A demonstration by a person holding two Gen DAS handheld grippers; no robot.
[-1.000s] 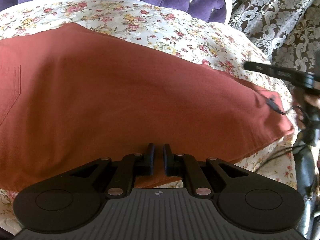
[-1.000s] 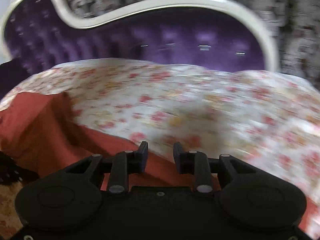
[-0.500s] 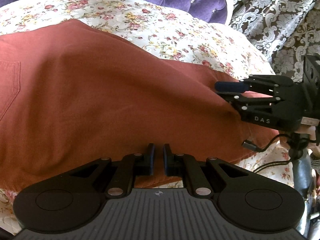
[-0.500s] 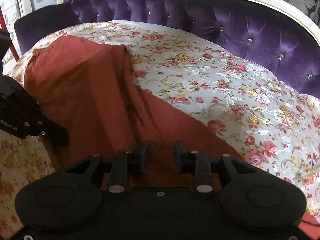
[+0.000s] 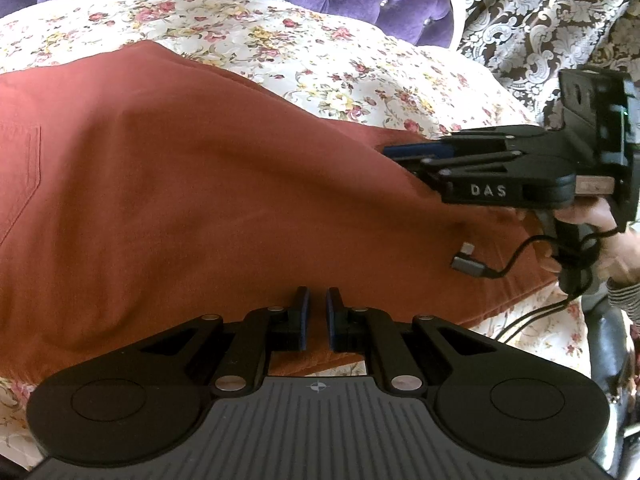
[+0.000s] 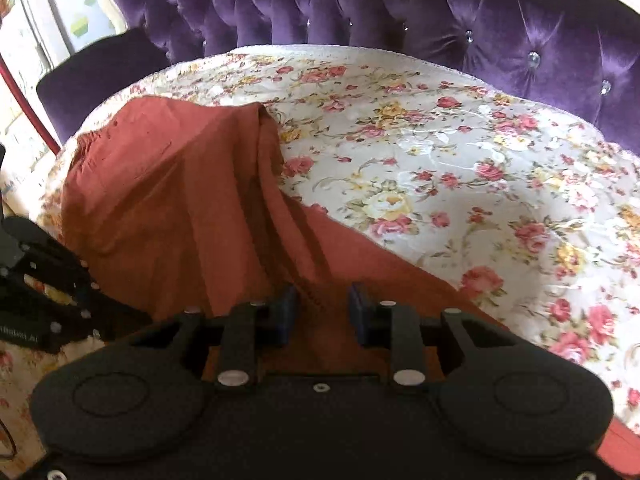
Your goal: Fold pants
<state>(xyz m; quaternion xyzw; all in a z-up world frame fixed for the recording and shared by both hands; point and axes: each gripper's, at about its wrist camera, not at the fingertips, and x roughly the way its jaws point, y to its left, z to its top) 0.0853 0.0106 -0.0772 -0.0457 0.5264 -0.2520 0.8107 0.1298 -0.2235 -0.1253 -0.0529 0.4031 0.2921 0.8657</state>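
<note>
Left wrist view shows our rust-red pants [image 5: 208, 200] spread flat across the floral bedspread [image 5: 320, 64], a patch pocket [image 5: 20, 176] at the far left and the leg end reaching toward the right side of the bed. Our left tool [image 5: 316, 320] sits low over the near edge of the cloth with its jaws drawn close, a narrow gap between them; we cannot tell whether any fabric is caught there. Our right tool [image 5: 404, 152] lies on its side over the leg end, the hand [image 5: 592, 236] wrapped round its handle with a loose cable [image 5: 472, 268] dangling over the cloth. In the right wrist view that right tool [image 6: 322, 312] has its jaws spread, a raised ridge of the pants [image 6: 168, 200] standing between and ahead of them, nothing pinched yet. We judge that we are setting up the grip for a fold, probably bringing the leg end over toward the waist. The next move calls for us to close the right jaws on the hem and lift both edges evenly. The purple tufted headboard [image 6: 440, 12] stands behind.
</note>
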